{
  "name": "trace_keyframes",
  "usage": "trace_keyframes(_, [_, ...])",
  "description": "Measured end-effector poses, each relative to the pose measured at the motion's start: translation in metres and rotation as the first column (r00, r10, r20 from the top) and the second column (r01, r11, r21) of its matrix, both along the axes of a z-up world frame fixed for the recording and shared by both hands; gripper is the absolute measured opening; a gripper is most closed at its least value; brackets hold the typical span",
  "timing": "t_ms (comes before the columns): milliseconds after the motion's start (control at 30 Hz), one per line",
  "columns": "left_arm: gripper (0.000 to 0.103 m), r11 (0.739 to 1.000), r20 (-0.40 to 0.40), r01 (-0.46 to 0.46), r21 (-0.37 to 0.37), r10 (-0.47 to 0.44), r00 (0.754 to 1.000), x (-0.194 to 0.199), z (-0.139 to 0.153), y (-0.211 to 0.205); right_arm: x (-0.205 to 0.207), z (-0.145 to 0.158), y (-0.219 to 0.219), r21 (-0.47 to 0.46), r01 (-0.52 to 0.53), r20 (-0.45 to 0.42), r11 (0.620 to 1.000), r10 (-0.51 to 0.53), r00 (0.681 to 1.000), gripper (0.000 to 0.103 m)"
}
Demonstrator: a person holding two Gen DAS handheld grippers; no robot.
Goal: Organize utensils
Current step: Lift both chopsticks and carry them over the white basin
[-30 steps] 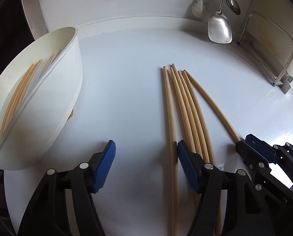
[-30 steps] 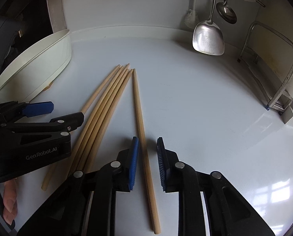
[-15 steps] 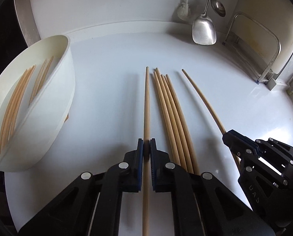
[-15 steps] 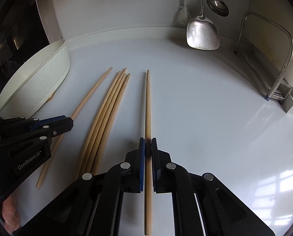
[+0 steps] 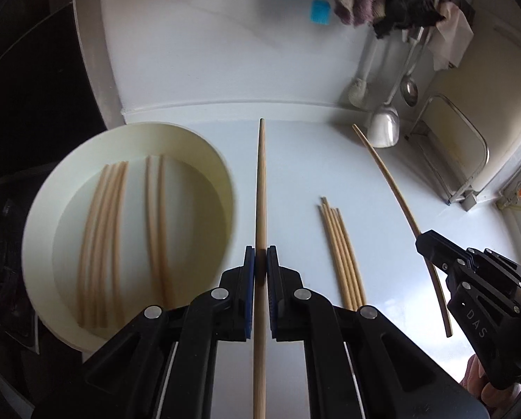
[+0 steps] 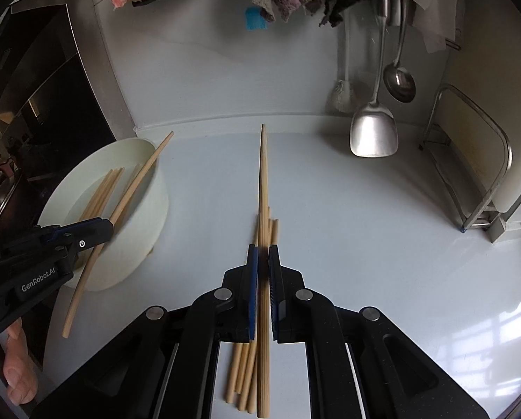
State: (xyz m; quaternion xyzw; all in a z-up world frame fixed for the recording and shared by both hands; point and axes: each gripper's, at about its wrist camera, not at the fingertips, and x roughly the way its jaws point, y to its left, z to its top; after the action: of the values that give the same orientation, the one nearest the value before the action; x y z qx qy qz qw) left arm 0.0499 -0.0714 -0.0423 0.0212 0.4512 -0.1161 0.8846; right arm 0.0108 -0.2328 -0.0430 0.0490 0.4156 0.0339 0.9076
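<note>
My left gripper (image 5: 260,265) is shut on one wooden chopstick (image 5: 261,188), held off the white counter beside the white bowl (image 5: 204,153). Several chopsticks (image 5: 103,230) lie inside the bowl. My right gripper (image 6: 263,262) is shut on another chopstick (image 6: 263,181), raised above a small bundle of chopsticks (image 6: 243,377) left on the counter. In the left wrist view that bundle (image 5: 340,255) lies to the right, and the right gripper (image 5: 424,241) holds its chopstick (image 5: 389,181) further right. From the right wrist, the left gripper (image 6: 103,228) and its chopstick (image 6: 134,188) hang over the bowl (image 6: 148,223).
A steel spatula (image 6: 374,132) and a ladle (image 6: 399,85) hang at the back wall under cloths. A wire rack (image 6: 477,174) stands at the right. A dark appliance (image 6: 33,104) borders the counter on the left. A person's fingers (image 6: 15,366) show at the lower left.
Both grippers closed, each on one chopstick, then lifted it off the counter. The left one now sits closer to the bowl, with its inside in view.
</note>
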Motion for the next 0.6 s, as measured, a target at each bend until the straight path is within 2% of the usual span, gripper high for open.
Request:
trace_keyframes(267, [0.007, 0.994, -0.01, -0.109, 0.03, 0.11, 0.994, 0.032, 0.016, 0.105, 0.042, 0.018, 0.098, 0.056, -0.108, -0.008, 0.993, 0.109, 0.994, 0.006])
trace_keyframes(433, [0.007, 0.991, -0.059, -0.127, 0.049, 0.13, 0.99, 0.055, 0.001, 0.149, 0.076, 0.008, 0.159, 0.087, -0.163, -0.046, 0.983, 0.167, 0.985, 0.006])
trace_keyframes(600, [0.007, 0.993, -0.111, -0.106, 0.059, 0.112, 0.988, 0.077, -0.02, 0.167, 0.1, -0.009, 0.2, 0.067, -0.17, -0.112, 0.983, 0.177, 0.978, 0.006])
